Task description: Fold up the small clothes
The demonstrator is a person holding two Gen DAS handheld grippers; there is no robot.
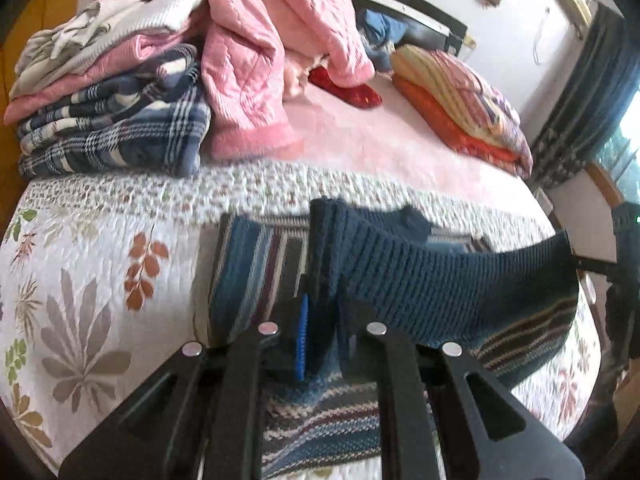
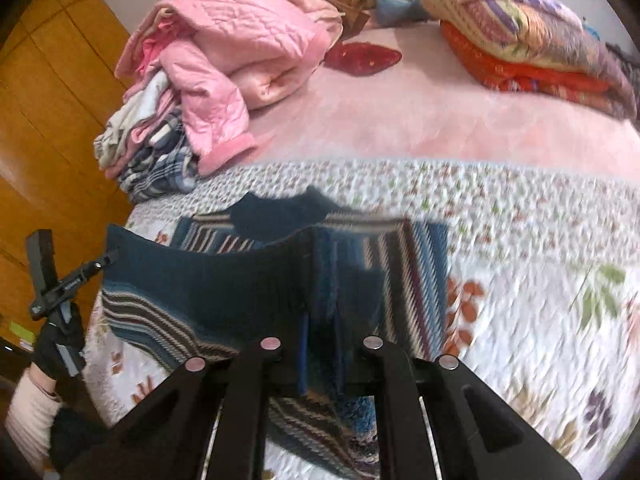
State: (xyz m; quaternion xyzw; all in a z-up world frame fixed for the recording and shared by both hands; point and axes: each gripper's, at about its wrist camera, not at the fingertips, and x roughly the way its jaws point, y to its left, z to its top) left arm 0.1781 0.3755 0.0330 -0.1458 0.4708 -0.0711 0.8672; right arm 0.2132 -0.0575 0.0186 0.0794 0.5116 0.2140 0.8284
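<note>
Left wrist view: your left gripper (image 1: 320, 320) and right gripper (image 2: 322, 332) each pinch the striped sweater's (image 1: 440, 276) hem, lifted over the floral quilt (image 1: 100, 280); folded clothes (image 1: 116, 120) sit beyond.

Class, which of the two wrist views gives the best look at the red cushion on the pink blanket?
The right wrist view: the red cushion lies fully exposed, its whole leaf-like outline clear. In the left wrist view the cushion is partly hidden behind the pink quilted jacket.
</note>
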